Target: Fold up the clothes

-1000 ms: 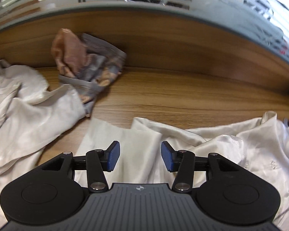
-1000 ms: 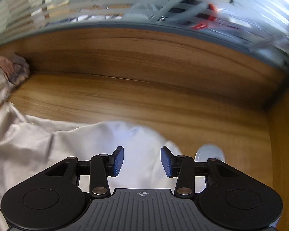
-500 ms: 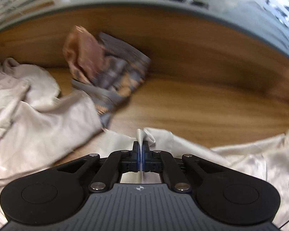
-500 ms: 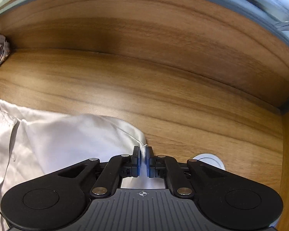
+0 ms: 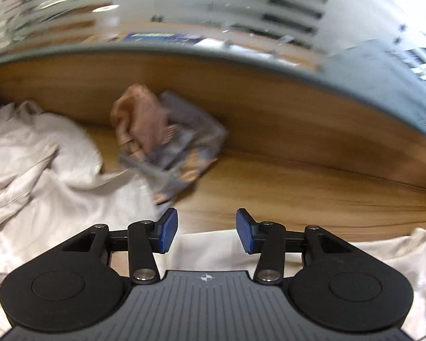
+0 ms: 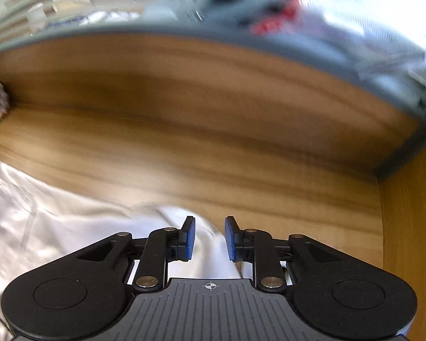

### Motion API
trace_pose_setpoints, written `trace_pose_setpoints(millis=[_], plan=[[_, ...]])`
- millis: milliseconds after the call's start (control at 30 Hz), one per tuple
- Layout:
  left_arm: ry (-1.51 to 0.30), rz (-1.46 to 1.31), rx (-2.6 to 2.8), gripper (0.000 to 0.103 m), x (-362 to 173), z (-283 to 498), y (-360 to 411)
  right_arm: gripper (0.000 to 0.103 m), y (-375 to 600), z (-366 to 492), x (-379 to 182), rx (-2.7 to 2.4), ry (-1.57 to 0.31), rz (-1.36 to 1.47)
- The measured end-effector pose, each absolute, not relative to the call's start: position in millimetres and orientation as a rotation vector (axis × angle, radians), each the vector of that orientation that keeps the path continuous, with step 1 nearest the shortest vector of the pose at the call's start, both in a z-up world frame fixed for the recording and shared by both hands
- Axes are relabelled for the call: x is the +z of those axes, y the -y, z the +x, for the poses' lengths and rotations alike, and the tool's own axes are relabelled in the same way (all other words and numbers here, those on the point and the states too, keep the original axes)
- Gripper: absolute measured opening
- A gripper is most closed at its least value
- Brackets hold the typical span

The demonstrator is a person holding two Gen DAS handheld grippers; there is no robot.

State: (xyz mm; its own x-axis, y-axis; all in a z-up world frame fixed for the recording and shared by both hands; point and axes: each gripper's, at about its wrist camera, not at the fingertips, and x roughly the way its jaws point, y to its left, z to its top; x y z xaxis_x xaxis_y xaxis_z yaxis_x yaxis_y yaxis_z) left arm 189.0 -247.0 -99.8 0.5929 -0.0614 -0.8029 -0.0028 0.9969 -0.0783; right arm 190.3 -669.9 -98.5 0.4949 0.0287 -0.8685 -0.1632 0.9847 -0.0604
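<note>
Both grippers, left gripper (image 5: 206, 230) and right gripper (image 6: 210, 238), tilt downward, opening.

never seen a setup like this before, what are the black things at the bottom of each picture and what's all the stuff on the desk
Those black parts are handheld tongs, one in each of a person's hands, with a small wide-angle camera on each that looks forward along the two blue-padded fingers. One picture comes from the left tongs, the other from the right tongs.

Both look down at a wooden desk with a wooden back panel and frosted glass above it. Under both tongs lies a shiny white shirt, spread fairly flat; this is the garment being folded. In the left view a crumpled white garment lies to the left, and a bunched pink and grey patterned cloth sits against the back panel.

Nothing is held right now. Both pairs of tongs are opening, with the shirt lying below the gap and not pinched.
</note>
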Motion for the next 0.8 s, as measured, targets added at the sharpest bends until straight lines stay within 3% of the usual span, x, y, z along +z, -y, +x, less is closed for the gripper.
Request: trace_pose_setpoints(millis=[200, 600, 633, 667, 700, 733, 767, 800], plan=[[-0.977, -0.041, -0.256, 0.053, -102.1, 188.3, 288.4, 0.04, 632.8, 191.4, -86.0, 0.311, -1.027, -0.158], [-1.114, 0.153, -0.512, 0.054, -160.1, 186.0, 361.3, 0.042, 569.8, 196.9, -125.1, 0.591, -1.177, -0.302], [-1.12, 0.162, -0.519, 0.05, -163.2, 186.3, 363.2, 0.042, 567.7, 196.4, -127.5, 0.602, -1.19, -0.315], [-1.124, 0.166, -0.524, 0.029, -165.0, 186.1, 363.8, 0.041, 565.7, 192.2, -131.3, 0.611, -1.201, -0.325], [-1.122, 0.169, -0.525, 0.018, -165.7, 185.6, 363.8, 0.033, 564.6, 189.5, -132.1, 0.614, -1.206, -0.333], [-1.111, 0.172, -0.518, 0.016, -164.3, 184.7, 362.3, 0.024, 563.7, 189.4, -130.1, 0.617, -1.208, -0.335], [-1.098, 0.174, -0.512, 0.009, -162.4, 182.9, 360.2, 0.008, 564.8, 187.9, -127.4, 0.618, -1.209, -0.326], [-1.082, 0.174, -0.511, 0.008, -159.1, 179.7, 357.2, 0.007, 566.5, 185.8, -124.9, 0.619, -1.21, -0.313]])
